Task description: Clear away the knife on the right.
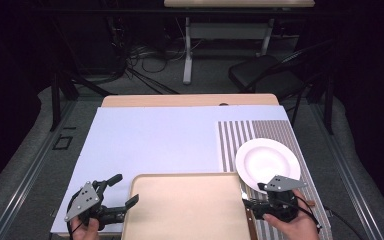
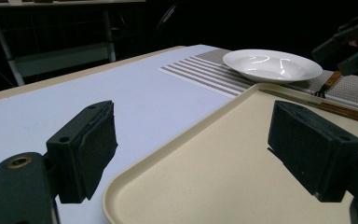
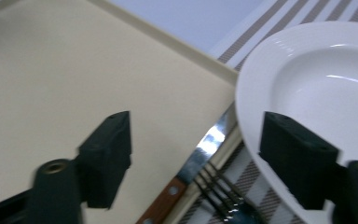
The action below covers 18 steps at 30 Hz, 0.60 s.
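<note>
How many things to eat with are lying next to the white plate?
2: a wooden-handled knife lies along the tray's edge, and a fork lies beside it, nearer the plate. More could be hidden under the plate's rim.

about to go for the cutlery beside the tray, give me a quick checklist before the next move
1. Right tool open: ok.
2. Nothing between its pads: ok.
3. Knife and fork below it, within sight: ok.
4. Knife free to lift: cannot tell, its blade tip runs toward the plate rim.
5. Tray bare for a set-down: ok.
6. Left tool open, at the tray's left edge: ok.
</note>
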Motion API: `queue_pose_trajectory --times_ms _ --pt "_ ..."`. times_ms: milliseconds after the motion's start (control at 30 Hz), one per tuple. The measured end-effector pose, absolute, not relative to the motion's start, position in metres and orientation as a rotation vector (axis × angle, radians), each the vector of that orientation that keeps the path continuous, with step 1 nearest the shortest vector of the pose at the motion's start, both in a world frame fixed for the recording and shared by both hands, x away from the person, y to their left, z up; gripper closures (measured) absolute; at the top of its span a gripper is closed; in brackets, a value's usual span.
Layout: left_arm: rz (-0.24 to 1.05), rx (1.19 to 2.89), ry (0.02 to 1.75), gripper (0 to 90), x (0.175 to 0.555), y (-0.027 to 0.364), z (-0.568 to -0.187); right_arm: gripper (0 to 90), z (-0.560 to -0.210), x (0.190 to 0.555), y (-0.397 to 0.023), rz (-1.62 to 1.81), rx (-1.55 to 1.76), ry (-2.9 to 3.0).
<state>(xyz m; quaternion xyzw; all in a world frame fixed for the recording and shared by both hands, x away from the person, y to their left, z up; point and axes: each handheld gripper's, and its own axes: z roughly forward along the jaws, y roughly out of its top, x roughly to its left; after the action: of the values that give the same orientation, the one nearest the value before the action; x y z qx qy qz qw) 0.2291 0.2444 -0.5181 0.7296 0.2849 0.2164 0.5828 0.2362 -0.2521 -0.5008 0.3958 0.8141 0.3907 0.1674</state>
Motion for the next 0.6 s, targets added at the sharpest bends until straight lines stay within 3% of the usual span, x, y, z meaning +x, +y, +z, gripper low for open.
queue_pose_trajectory --times_ms 267,433,600 --pt "0.504 1.702 0.675 15.6 0.229 0.246 -0.518 13.3 -0.497 0.243 -0.286 1.075 1.199 2.209" --pt "0.508 1.698 0.680 15.6 0.230 0.246 -0.518 0.8 -0.497 0.243 -0.304 1.030 1.227 2.150" --pt "0.513 1.691 0.696 15.6 0.230 0.248 -0.519 0.0 -0.498 0.244 -0.316 1.027 1.243 2.096"
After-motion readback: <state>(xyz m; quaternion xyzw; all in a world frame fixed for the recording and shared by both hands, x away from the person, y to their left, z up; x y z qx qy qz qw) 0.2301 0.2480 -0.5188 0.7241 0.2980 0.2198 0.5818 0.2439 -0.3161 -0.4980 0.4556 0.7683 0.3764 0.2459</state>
